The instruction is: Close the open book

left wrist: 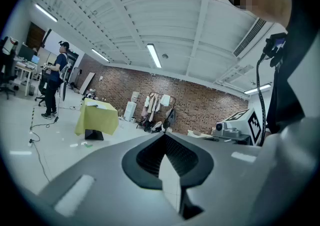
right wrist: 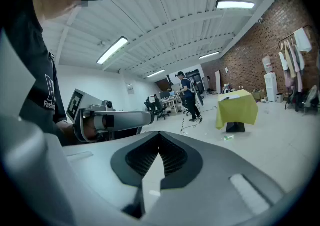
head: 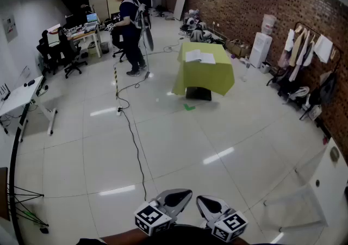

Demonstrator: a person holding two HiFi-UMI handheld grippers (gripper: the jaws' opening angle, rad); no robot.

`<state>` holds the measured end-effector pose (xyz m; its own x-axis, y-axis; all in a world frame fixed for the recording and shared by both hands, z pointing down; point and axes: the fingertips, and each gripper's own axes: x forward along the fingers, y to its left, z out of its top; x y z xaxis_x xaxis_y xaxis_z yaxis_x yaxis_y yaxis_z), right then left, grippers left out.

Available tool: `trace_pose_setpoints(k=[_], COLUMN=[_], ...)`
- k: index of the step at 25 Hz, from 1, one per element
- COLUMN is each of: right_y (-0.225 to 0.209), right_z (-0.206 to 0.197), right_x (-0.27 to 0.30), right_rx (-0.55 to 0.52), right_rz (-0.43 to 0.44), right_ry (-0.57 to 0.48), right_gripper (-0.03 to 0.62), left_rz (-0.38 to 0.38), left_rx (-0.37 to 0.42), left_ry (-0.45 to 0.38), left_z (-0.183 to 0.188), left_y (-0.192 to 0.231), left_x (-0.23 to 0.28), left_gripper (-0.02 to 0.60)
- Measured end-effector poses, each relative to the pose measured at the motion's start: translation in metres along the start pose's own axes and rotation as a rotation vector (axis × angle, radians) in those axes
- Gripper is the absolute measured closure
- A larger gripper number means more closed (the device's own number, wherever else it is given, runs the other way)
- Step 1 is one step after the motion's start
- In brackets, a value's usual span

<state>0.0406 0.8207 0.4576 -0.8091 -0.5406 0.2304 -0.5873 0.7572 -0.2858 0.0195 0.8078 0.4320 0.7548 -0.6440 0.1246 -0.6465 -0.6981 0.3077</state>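
The open book (head: 199, 57) lies with white pages up on a small table draped in a yellow-green cloth (head: 205, 77), far across the room. The left gripper view shows that table (left wrist: 96, 118) small at the left; the right gripper view has it (right wrist: 238, 108) at the right, with the book (right wrist: 228, 97) on top. Both grippers sit at the bottom edge of the head view, far from the table and held close to my body. My left gripper (head: 186, 193) is shut with nothing in it. My right gripper (head: 201, 200) is likewise shut and holds nothing.
A person (head: 130, 26) stands left of the table by office desks. A black cable (head: 133, 135) runs along the tiled floor. A white desk (head: 22, 94) stands at the left, a clothes rack (head: 304, 54) along the brick wall at the right. White furniture (head: 326, 184) is near right.
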Motion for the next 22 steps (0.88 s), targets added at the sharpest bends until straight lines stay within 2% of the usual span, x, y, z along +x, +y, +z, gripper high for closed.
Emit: trace_pose_setpoints(k=[4,9,16,22], right_y=[0.013,0.031,0.049,0.041], right_z=[-0.002,-0.004,-0.009,-0.013], right_x=[0.021,0.043,0.06,0.063], right_rx=[-0.02,-0.023,-0.037,-0.004], right_rz=[0.035,0.036,0.013,-0.035], right_ry=[0.01,0.004,0.019,0.007], right_gripper=[0.586,0.586,0.586,0.586], left_rz=[0.03,0.063,0.028,-0.005], left_rx=[0.017,0.103,0.04,0.018], left_ry=[-0.007,-0.011,-0.006,-0.008], left_z=[0.001,0.008,0.002,-0.002], left_y=[0.014,0.032,0.046,0.056], left_x=[-0.017,-0.042,-0.061,-0.058], left_gripper=[0.574,0.574,0.574,0.574])
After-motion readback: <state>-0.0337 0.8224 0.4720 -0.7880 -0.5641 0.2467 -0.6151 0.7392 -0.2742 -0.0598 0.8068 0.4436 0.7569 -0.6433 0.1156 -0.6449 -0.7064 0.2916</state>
